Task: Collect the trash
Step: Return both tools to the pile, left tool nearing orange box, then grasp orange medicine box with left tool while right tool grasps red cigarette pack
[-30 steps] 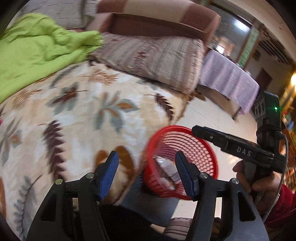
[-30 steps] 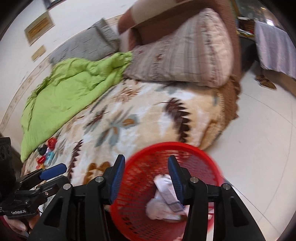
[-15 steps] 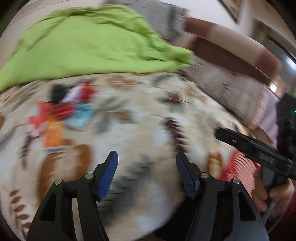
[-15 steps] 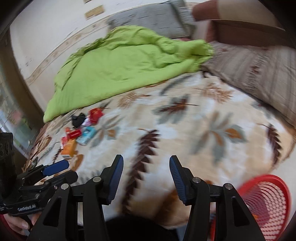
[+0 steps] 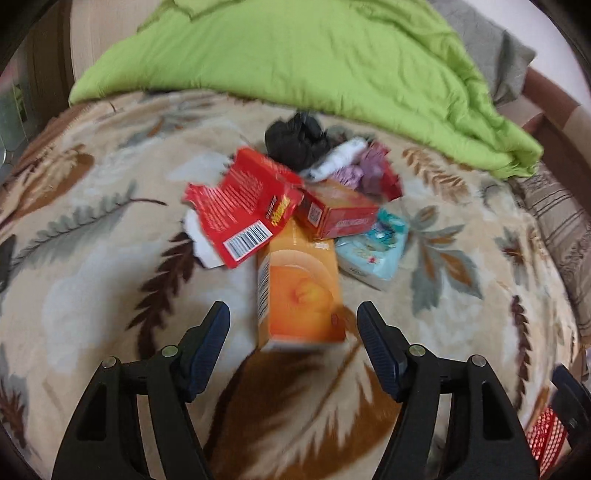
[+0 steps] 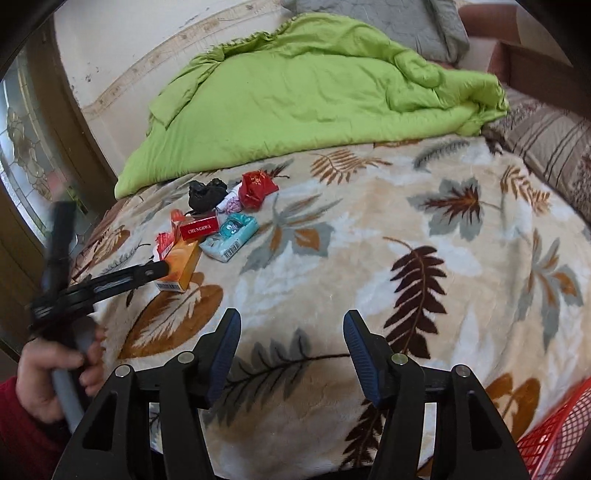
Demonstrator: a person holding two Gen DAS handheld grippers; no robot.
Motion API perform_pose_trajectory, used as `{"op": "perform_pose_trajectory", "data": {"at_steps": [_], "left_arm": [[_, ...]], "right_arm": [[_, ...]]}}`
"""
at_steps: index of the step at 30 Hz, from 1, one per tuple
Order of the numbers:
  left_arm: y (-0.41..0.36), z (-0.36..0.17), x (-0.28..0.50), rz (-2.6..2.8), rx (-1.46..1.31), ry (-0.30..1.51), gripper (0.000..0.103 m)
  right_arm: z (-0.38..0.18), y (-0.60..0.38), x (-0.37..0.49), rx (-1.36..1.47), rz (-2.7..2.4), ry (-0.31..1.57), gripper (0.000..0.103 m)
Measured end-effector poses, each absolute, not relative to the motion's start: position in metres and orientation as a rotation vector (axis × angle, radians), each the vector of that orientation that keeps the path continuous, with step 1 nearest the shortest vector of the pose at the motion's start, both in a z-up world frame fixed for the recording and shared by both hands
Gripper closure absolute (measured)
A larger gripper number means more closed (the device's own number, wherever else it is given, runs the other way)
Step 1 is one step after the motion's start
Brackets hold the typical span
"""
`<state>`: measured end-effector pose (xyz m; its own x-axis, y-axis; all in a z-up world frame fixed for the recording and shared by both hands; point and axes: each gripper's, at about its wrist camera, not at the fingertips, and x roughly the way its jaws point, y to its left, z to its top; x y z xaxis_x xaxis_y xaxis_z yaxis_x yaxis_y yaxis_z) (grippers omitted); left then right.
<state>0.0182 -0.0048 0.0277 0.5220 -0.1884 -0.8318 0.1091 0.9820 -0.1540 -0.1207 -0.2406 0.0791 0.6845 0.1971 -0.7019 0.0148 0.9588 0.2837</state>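
Trash sits heaped on the leaf-print blanket (image 5: pixel 92 280) ahead of you; green quilt (image 5: pixel 295 55) bunched behind it, grey pillow (image 6: pixel 388 18) beyond that, striped cushion (image 6: pixel 546 147) off to the right. Your left gripper (image 5: pixel 293 334) has its jaws apart and opening; nothing pressed between them, though the near end of the orange box (image 5: pixel 301 295) lies just ahead in the gap, flat on the blanket, its far end tucked under the rest. On that far end rests a torn red carton (image 5: pixel 240 210) to the left and a red pack (image 5: pixel 336 214) to the right; teal tissue packet (image 5: pixel 373 251) just beside the box on the right; black bag (image 5: pixel 295 140) and crumpled wrappers (image 5: pixel 354 166) further back, touching the pile. From the right wrist, your right gripper (image 6: pixel 291 347) is also apart and opening, empty, over bare blanket, well clear of the pile, which lies up and to its left; your left hand (image 6: pixel 55 373) grips the other tool at the left edge; red basket (image 6: pixel 554 439) shows at the lower right corner, off the bed edge.
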Motion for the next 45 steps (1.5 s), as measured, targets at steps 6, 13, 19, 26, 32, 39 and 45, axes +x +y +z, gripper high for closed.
{"op": "perform_pose_trajectory", "data": {"at_steps": [6, 13, 19, 26, 32, 39, 45], "left_arm": [[-0.009, 0.014, 0.029, -0.123, -0.04, 0.944, 0.053], [0.011, 0.028, -0.003, -0.155, -0.103, 0.961, 0.053], [0.04, 0.052, -0.043, -0.127, -0.143, 0.866, 0.053], [0.079, 0.058, -0.032, 0.011, -0.209, 0.786, 0.053], [0.099, 0.054, -0.022, 0.072, -0.254, 0.79, 0.053], [0.102, 0.052, -0.018, 0.074, -0.272, 0.793, 0.053], [0.09, 0.054, -0.018, 0.048, -0.233, 0.774, 0.053]], "right_arm": [[0.072, -0.253, -0.118, 0.356, 0.122, 0.829, 0.041], [0.074, -0.237, -0.101, 0.317, 0.183, 0.856, 0.041], [0.087, -0.213, -0.064, 0.282, 0.26, 0.867, 0.035], [0.095, -0.151, 0.004, 0.168, 0.339, 0.872, 0.03], [0.076, -0.089, 0.047, -0.037, 0.374, 0.91, 0.029], [0.049, -0.054, 0.077, -0.252, 0.33, 0.94, 0.029], [0.03, -0.054, 0.09, -0.24, 0.309, 0.976, 0.044]]}}
